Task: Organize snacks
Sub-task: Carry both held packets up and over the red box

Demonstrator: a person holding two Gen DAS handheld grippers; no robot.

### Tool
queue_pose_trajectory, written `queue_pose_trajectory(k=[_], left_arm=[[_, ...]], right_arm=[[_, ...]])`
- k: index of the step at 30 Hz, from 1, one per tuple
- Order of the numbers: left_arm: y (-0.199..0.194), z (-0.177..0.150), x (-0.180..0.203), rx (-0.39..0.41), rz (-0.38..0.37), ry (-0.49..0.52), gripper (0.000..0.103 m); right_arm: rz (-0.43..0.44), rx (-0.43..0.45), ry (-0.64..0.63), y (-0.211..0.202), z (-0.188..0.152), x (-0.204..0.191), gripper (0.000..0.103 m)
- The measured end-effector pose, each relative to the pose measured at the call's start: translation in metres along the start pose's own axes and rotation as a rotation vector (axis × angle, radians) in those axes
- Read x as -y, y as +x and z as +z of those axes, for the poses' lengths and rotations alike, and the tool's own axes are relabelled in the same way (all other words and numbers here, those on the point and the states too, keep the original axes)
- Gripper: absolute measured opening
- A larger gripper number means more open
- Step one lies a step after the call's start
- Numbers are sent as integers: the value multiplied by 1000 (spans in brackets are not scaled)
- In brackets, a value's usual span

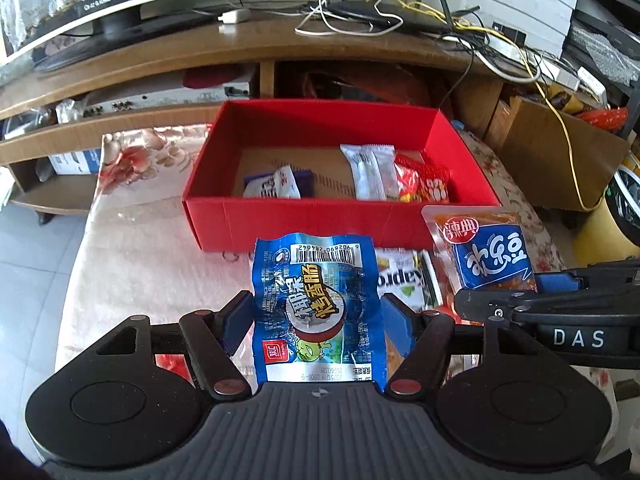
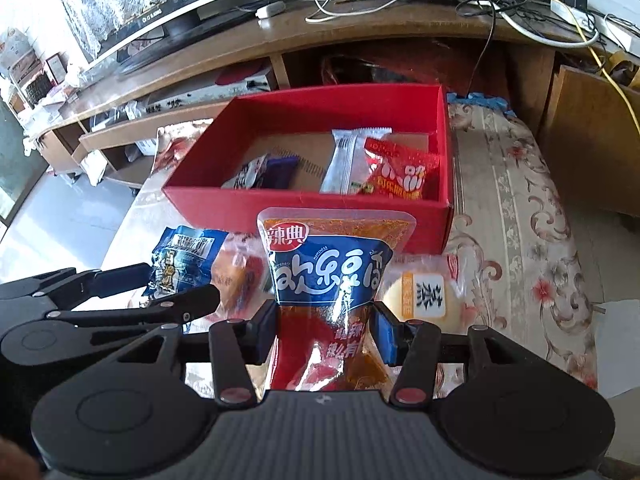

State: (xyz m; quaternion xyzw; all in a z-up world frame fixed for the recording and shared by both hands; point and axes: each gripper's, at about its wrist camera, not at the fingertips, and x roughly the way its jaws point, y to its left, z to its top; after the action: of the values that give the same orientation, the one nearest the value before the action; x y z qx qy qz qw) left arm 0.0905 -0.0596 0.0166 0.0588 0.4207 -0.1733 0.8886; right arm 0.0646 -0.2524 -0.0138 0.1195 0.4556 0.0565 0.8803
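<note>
Had my left gripper [image 1: 316, 316] clamped on the blue sausage pack [image 1: 316, 304], right gripper [image 2: 324, 328] pinching the spicy tofu pouch [image 2: 328, 272], both short of the red box [image 1: 320, 216].

The box [image 1: 304, 220] is plain red with a brown floor. The cloth [image 2: 516, 200] is beige with pink flowers; one packet [image 1: 318, 312] is bright blue.

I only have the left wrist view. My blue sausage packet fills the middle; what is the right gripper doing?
Observer: The right gripper is shut on the orange-and-blue tofu packet, pinched at its waist.
Operator: Anything beside it I can't see?
Observer: A yellow cake packet lies right of it on the floral cloth.
Operator: What's past the red box?
Observer: Something blue lies just behind the red box's far right corner.
</note>
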Motion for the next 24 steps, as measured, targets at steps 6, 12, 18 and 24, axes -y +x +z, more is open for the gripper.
queue_pose_trajectory(k=[6, 12, 18, 24], left_arm=[[4, 15, -1, 24, 21, -3, 74], [15, 40, -2, 50, 31, -13, 74], [32, 62, -4, 63, 38, -20, 74], [53, 83, -6, 66, 55, -33, 74]], right_arm=[[2, 17, 1, 4, 16, 1, 49], [4, 43, 12, 11, 41, 5, 49], [0, 56, 31, 23, 68, 14, 49], [-11, 62, 38, 40, 93, 20, 49]])
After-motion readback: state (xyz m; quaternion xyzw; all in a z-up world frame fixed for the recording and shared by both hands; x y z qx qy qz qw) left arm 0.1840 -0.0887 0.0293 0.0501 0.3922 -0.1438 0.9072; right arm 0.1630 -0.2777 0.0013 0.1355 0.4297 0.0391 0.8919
